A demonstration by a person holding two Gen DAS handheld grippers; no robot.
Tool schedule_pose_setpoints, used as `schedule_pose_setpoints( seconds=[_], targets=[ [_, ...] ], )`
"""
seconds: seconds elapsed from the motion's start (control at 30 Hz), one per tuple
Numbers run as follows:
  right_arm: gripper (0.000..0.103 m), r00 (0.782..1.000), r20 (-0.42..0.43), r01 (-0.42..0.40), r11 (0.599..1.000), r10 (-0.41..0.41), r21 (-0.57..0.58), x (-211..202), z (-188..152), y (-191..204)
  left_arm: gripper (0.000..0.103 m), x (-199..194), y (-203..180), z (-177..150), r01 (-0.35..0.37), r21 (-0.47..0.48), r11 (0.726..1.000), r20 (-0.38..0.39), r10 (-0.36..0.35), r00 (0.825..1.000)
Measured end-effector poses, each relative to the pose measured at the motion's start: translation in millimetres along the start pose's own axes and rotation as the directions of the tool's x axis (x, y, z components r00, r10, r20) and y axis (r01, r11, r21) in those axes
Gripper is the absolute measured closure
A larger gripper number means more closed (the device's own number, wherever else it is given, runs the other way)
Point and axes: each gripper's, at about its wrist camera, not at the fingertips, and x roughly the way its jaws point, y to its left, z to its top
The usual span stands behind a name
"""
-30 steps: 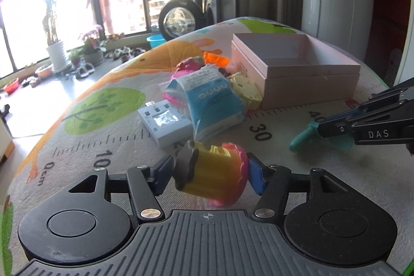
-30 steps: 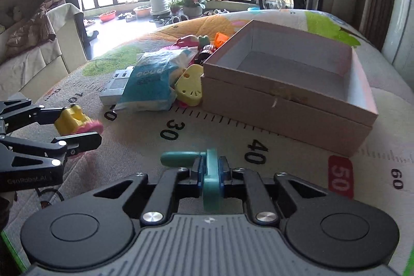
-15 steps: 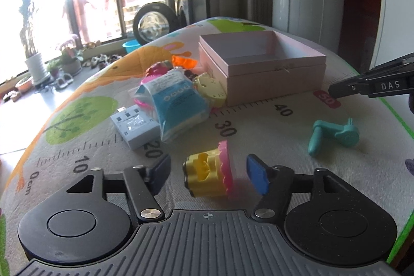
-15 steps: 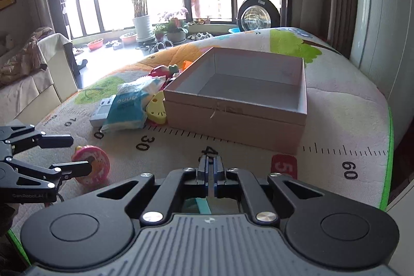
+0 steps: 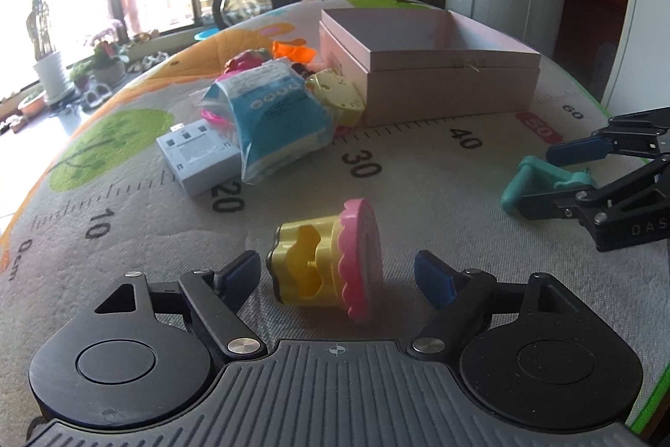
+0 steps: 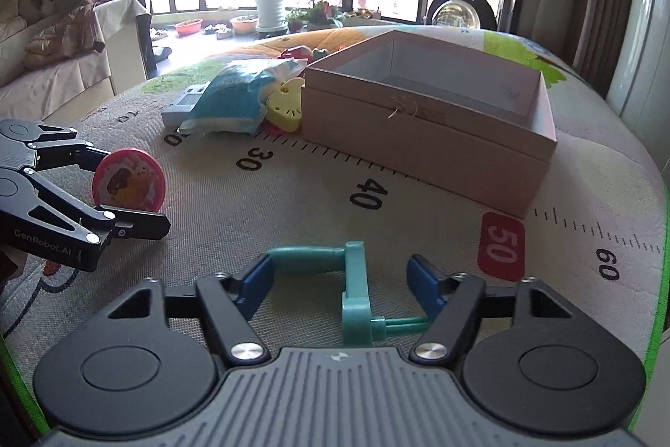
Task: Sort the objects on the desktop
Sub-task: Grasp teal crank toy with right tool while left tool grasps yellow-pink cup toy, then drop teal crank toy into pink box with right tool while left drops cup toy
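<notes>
Both toys have just been let go. A second ago the left hand-held gripper (image 5: 337,275) clamped the yellow-and-pink toy (image 5: 326,262); now its jaws are opening and the toy lies on its side on the bench (image 5: 418,187), between the blue pads but free of them. The right hand-held gripper (image 6: 341,281) was shut tight on the teal clamp (image 6: 349,288); its jaws are opening too, and the clamp rests on the mat between them, the left pad close against its handle. The pink box (image 6: 427,137) stands empty at 1 o'clock in the right wrist view, well apart from both toys. The unsorted pile, with the blue packet (image 5: 272,116), sits at 11 o'clock. Judging by this, the two toys are being grouped outside the box, not packed in it
</notes>
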Motion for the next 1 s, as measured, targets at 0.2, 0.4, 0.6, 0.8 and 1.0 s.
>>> schedule_pose_setpoints(
  seconds=[0.2,0.4,0.6,0.8,1.0],
  targets=[
    [0.092,0.999,-0.036,-0.015,1.0,0.016,0.02,-0.7,2.5,-1.0,0.035,-4.4,5.1,-2.4,0.003,-0.015,1.0,0.007,-0.003,1.0],
    [0.092,1.0,-0.004,-0.003,1.0,0.003,0.027,-15.6,5.8,1.0,0.056,-9.8,4.8,5.3,-0.012,-0.011,1.0,0.042,0.012,0.999],
    [0.092,0.994,0.106,0.002,0.999,-0.006,0.041,-52.0,29.5,-7.6,0.056,-27.5,-8.7,30.9,0.003,0.056,0.998,0.127,-0.01,0.992],
    [0.092,0.976,0.196,0.078,0.993,-0.094,0.086,-59.8,86.3,-46.0,0.056,-18.3,-35.3,99.1,0.001,0.186,0.983,0.275,-0.052,0.96],
    [0.092,0.982,0.124,0.113,0.969,-0.142,0.22,12.3,146.3,-104.9,0.052,58.5,-44.8,168.6,0.016,0.137,0.99,0.295,-0.056,0.954]
  ],
)
